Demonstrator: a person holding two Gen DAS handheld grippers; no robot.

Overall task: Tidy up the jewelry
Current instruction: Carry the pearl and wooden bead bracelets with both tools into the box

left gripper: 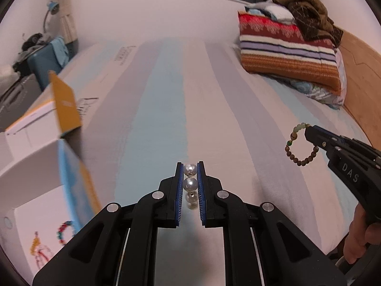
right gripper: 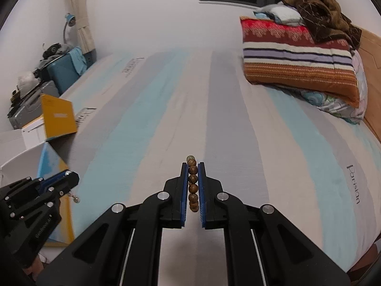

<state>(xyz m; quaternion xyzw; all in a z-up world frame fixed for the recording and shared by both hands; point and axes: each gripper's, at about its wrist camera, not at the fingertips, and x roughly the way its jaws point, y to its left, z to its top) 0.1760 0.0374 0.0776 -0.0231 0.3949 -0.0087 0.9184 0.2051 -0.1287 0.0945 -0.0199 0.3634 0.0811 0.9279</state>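
1. The left gripper [left gripper: 190, 174] is clamped on a string of white pearl drops [left gripper: 190, 183], lifted above the striped bedsheet [left gripper: 166, 95], probably for carrying to the open white cardboard box [left gripper: 28, 166] at near left.
2. The right gripper [right gripper: 193, 171] pinches a brown wooden bead bracelet [right gripper: 193, 186], likewise airborne.
3. A raised yellow box flap [left gripper: 65, 104] partly guards the opening; a folded striped quilt [left gripper: 288, 54] lies far right, well apart.

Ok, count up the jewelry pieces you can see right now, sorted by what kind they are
Pearl pieces: 1, the pearl strand in the left gripper.
Bead bracelets: 2, the wooden bead bracelet in the right gripper, the colourful bracelet in the white box.
Yellow tassel piece: 1.
Total: 4.
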